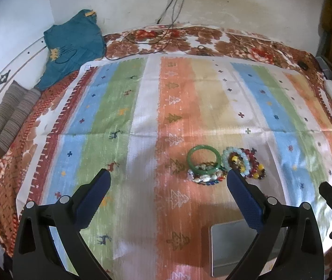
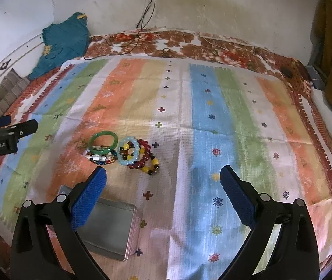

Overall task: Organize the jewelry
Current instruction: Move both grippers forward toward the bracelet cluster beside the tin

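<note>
A pile of bracelets lies on the striped cloth (image 1: 142,121): a green bangle (image 1: 203,158) (image 2: 103,143), a pale blue bead bracelet (image 1: 236,161) (image 2: 129,154), a red and yellow bead bracelet (image 2: 147,161), and a mixed stone bracelet (image 2: 100,157). A grey metal tin (image 2: 110,228) (image 1: 233,249) lies open-side up nearer to me. My left gripper (image 1: 168,175) is open and empty, hovering short of the pile. My right gripper (image 2: 163,173) is open and empty, right of the tin and just short of the pile.
A teal garment (image 1: 72,44) and a folded striped cloth (image 1: 9,114) lie at the far left. Black cables (image 1: 166,30) run down the wall onto the floral bedspread (image 1: 212,39). A white object (image 2: 329,119) lies at the right edge.
</note>
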Motion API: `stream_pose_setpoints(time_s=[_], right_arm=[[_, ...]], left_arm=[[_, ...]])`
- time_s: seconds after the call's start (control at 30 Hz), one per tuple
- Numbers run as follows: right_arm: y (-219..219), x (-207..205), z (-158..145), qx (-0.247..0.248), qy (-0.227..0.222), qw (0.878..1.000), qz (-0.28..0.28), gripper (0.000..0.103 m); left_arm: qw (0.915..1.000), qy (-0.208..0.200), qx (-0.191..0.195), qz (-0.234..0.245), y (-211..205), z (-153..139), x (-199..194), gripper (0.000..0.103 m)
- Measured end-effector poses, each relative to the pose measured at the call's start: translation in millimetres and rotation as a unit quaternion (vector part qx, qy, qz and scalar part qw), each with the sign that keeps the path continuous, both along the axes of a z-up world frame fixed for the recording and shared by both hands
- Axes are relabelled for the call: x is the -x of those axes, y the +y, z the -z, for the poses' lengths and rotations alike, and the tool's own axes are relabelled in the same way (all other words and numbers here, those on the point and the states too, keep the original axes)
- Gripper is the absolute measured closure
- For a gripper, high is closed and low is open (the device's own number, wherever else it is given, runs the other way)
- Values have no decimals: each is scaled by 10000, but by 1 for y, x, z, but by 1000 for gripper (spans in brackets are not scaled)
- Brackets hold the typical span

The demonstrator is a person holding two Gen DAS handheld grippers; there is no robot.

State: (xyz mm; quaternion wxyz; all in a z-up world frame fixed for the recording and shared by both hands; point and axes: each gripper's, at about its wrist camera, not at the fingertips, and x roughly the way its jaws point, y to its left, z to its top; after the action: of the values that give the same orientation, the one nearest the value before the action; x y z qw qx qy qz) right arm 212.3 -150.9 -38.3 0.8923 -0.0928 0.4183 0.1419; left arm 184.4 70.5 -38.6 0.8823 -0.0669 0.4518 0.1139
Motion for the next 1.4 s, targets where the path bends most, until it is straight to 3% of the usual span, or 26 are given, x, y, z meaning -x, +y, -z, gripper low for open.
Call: stream_pose_setpoints(time_s=[0.23,0.7,1.4], right_arm=[[8,-8,5,38,63,9999,-92,4],[25,-25,14,-48,162,9993,-348,4],[43,-45,39,10,513,9977,-452,4]], left_arm=[[9997,253,20,41,3,16,-19,5],[9993,376,-45,76,8,31,-47,6],[9970,720,238,128,17,61,-79,6]])
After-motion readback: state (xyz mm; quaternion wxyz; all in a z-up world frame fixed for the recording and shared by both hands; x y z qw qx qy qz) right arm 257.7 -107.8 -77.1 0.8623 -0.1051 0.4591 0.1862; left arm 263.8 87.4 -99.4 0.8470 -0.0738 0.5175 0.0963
